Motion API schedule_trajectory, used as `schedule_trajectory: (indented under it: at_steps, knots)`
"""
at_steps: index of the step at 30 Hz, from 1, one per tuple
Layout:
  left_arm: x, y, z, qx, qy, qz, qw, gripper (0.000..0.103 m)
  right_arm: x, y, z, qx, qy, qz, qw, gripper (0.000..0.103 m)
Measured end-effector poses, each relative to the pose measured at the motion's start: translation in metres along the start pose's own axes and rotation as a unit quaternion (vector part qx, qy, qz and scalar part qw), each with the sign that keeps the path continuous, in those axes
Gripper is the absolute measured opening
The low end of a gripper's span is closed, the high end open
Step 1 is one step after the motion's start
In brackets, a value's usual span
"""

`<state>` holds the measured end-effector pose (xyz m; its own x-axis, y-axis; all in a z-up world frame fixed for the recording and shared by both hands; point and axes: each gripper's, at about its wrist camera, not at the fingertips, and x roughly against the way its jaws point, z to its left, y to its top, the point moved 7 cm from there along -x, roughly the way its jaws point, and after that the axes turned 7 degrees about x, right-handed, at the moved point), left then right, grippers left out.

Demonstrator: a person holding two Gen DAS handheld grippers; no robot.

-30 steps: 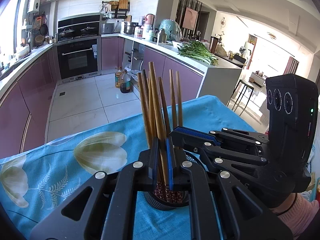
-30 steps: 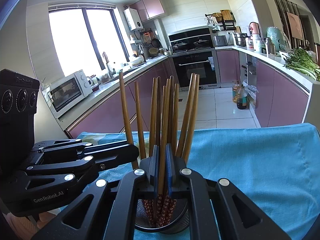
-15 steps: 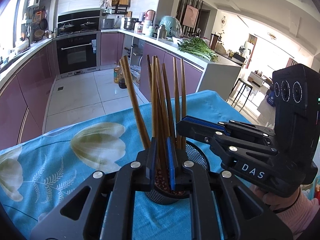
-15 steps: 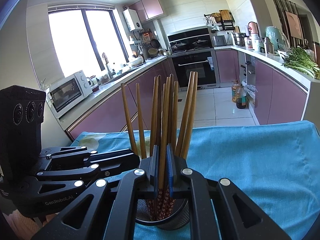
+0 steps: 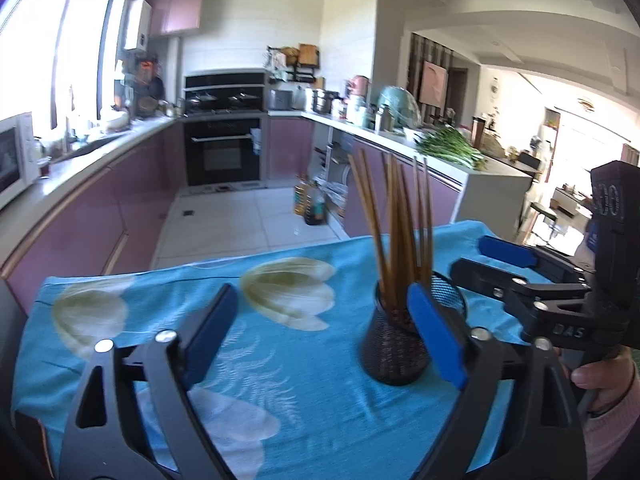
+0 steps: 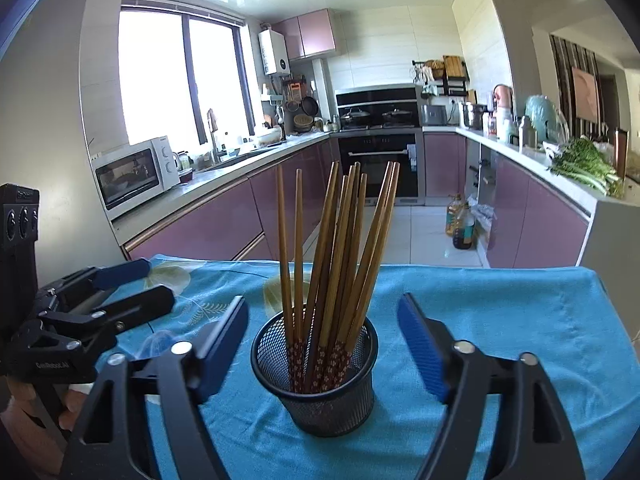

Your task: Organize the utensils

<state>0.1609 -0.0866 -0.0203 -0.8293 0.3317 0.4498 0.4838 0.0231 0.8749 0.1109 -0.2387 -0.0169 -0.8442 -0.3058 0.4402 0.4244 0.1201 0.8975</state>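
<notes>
- Black wire mesh formed the utensil cup (image 6: pixel 316 376), which stood upright on the blue floral tablecloth (image 6: pixel 520 320) and held a bundle of wooden chopsticks (image 6: pixel 340 248), their patterned red ends down in the cup.
- Only the right wrist view showed those red patterned ends and the cup's full rim; it also caught the microwave (image 6: pixel 136 174) on the counter by the window.
- Only the left wrist view showed the tablecloth's large pale flower print (image 5: pixel 288 292) in full and the bright room beyond the kitchen; there the cup (image 5: pixel 394 344) sat partly behind the blue pad of one finger (image 5: pixel 436 340).
- The right gripper (image 6: pixel 322 344) pointed slightly downward, its jaws opening on either side of the cup, pads clear of it, nothing gripped.
- The left gripper (image 5: pixel 320 332) tilted down over bare cloth, jaws opening wide and empty, the cup just by its right-hand finger.
- A hand (image 5: pixel 600 380) in a pink sleeve held the right gripper's handle at the left view's edge.
</notes>
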Motion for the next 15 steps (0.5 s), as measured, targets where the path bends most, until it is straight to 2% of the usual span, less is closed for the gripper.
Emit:
schedule_trajectory:
  at_steps: [2, 5, 15]
  knots:
    - [0.011, -0.003, 0.007, 0.003, 0.013, -0.013, 0.9998, 0.098, 0.007, -0.004, 0.006, 0.013, -0.010, -0.008, 1.000, 0.090]
    - [0.024, -0.007, 0.015, 0.011, 0.032, -0.024, 0.9991, 0.098, 0.015, -0.008, 0.014, 0.021, -0.017, -0.020, 0.999, 0.096]
    - [0.076, -0.013, 0.015, 0.015, 0.065, -0.089, 0.9939, 0.098, 0.044, -0.017, 0.029, 0.026, -0.043, -0.062, 0.997, 0.096]
